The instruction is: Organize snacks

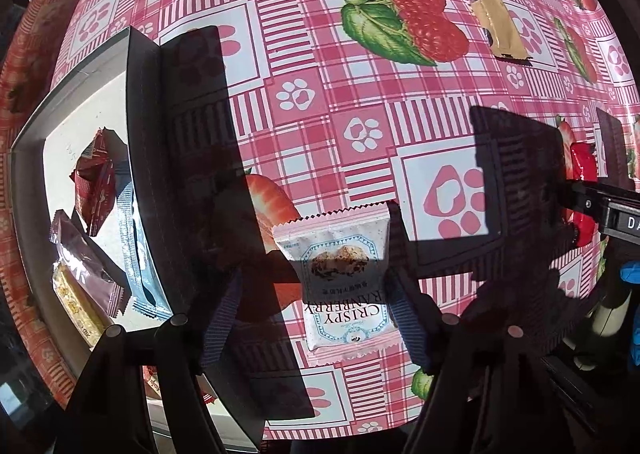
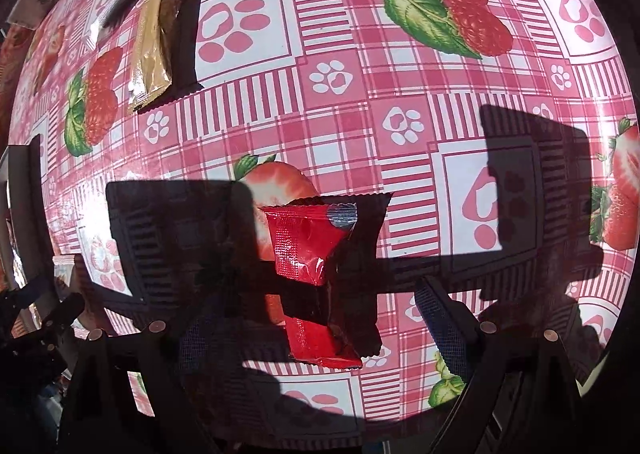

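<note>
Pink checked cloth (image 1: 360, 65) underneath, strawberry-printed; grey box (image 1: 138, 101) at left, already loaded with several snacks (image 1: 96, 189); gold bar (image 1: 492, 13) far off, not yet collected; white cranberry pack (image 1: 340, 282) between the fingers of left gripper (image 1: 316, 322), spread apart, apparently not clamped; red packet (image 2: 316, 274) likewise between the parted fingers of right gripper (image 2: 324, 330); risk of slick foil skidding on closing, or of a crushed biscuit from a hard squeeze.
</note>
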A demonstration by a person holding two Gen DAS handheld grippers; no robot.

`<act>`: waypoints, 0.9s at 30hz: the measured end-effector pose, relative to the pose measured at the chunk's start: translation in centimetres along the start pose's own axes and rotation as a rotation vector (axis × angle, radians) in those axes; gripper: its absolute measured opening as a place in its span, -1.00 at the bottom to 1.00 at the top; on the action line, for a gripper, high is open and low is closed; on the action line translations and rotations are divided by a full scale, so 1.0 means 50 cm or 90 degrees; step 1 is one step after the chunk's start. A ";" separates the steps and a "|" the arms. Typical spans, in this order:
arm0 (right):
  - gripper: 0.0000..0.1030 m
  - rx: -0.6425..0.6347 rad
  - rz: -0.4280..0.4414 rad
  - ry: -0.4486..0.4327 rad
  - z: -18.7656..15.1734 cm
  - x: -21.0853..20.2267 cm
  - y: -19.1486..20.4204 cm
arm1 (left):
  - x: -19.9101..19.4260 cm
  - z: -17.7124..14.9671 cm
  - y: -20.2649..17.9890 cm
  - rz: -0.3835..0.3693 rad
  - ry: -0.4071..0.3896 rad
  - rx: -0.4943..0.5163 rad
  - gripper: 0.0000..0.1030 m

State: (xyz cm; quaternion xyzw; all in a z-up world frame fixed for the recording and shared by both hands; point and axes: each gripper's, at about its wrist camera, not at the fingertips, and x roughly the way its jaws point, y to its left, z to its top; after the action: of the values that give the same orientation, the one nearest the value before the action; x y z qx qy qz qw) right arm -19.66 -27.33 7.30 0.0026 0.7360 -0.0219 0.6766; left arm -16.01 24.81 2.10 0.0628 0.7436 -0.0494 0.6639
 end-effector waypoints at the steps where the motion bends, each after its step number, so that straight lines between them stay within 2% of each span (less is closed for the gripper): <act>1: 0.99 -0.005 -0.010 0.004 0.014 0.002 0.004 | 0.000 -0.002 -0.002 -0.004 -0.001 0.003 0.48; 3: 1.00 -0.017 -0.023 0.000 0.004 0.005 0.008 | 0.003 -0.006 -0.006 -0.003 0.001 0.007 0.48; 6: 1.00 -0.020 -0.020 0.005 -0.005 0.005 -0.001 | 0.025 -0.015 -0.029 -0.014 0.040 -0.012 0.52; 7: 1.00 -0.020 -0.020 0.010 0.007 0.020 0.025 | 0.033 -0.017 -0.028 -0.011 0.046 -0.016 0.55; 10: 1.00 -0.020 -0.020 0.027 0.043 0.026 0.037 | 0.035 -0.014 -0.034 -0.003 0.038 -0.005 0.65; 11: 1.00 -0.019 -0.021 0.030 0.069 0.026 0.040 | 0.037 -0.013 -0.034 -0.001 0.040 -0.004 0.69; 12: 1.00 -0.020 -0.021 0.030 0.064 0.024 0.030 | 0.038 -0.012 -0.033 0.000 0.043 -0.007 0.73; 14: 1.00 -0.021 -0.021 0.025 0.058 0.021 0.013 | 0.067 0.008 -0.030 -0.010 0.065 -0.024 0.99; 16: 1.00 -0.021 -0.022 0.018 0.079 0.035 0.045 | 0.073 0.005 -0.020 -0.014 0.066 -0.039 1.00; 23: 1.00 -0.021 -0.022 0.008 0.037 0.022 0.037 | 0.080 0.001 -0.004 -0.014 0.067 -0.036 1.00; 27: 1.00 -0.021 -0.022 0.009 0.044 0.023 0.039 | 0.083 0.002 -0.002 -0.014 0.067 -0.036 1.00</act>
State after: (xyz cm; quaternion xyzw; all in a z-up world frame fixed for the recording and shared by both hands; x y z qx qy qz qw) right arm -17.50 -25.51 5.91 -0.0213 0.7412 -0.0213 0.6706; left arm -16.39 24.80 -2.06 0.0379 0.7790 -0.0322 0.6250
